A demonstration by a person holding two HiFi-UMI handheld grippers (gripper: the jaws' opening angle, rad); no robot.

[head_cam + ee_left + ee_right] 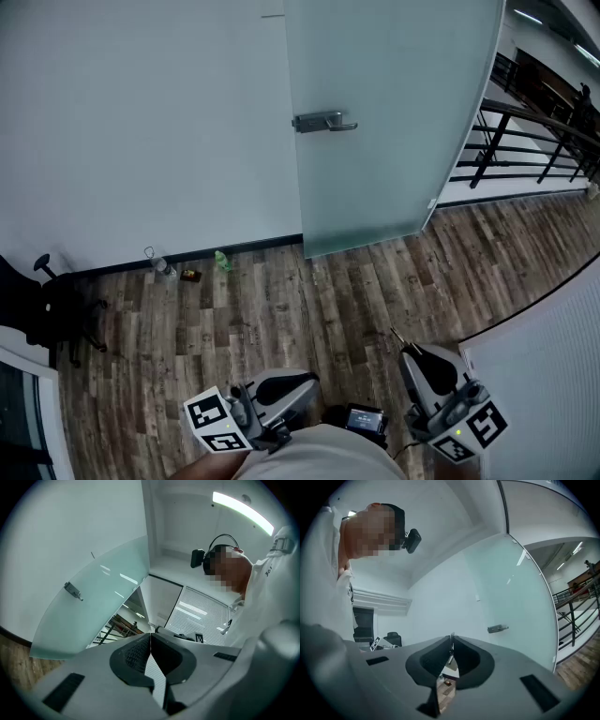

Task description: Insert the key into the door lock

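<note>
Presently shows the approach step only: key pinched in the right gripper, left gripper pressed together on nothing, door handle well ahead; next calls for carrying the key tip to the lock by it, too small to make out.

Head view looks down; both gripper views angle upward, sharing the door handle.

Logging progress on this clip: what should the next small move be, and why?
Probably step forward, carrying the right gripper, shut on the key, toward the door handle: the glass door stands well across the wood floor, so the handle looks out of reach.
</note>
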